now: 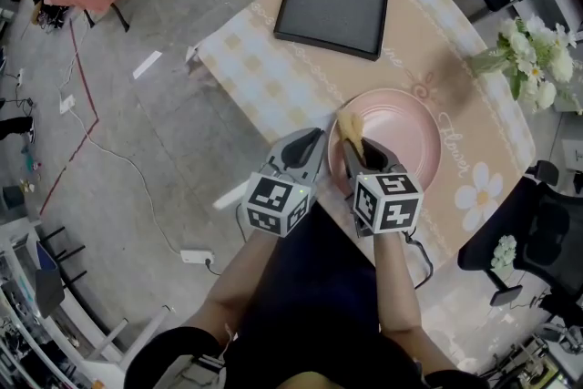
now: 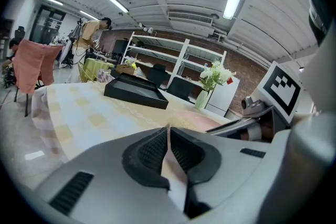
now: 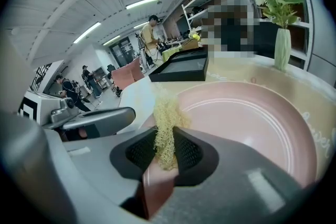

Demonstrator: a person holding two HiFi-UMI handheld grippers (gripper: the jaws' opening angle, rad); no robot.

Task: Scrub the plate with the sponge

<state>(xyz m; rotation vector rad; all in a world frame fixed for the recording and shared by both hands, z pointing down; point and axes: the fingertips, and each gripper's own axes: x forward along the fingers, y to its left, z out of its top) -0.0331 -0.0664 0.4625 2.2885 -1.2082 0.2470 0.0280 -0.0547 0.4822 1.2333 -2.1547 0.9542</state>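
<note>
Head view: right hand-held gripper (image 1: 357, 147) angled forward, pinching sponge (image 1: 349, 124) over plate (image 1: 412, 134).

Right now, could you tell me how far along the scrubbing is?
Picked up: the right gripper is shut on the yellow sponge. In hand: it is poised at the pink plate, near rim. Left: scrubbing across it; the left gripper is shut, empty.

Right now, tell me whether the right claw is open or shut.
Shut on the sponge: the right claw pinches the yellow sponge between its pads, at the pink plate's rim.
</note>
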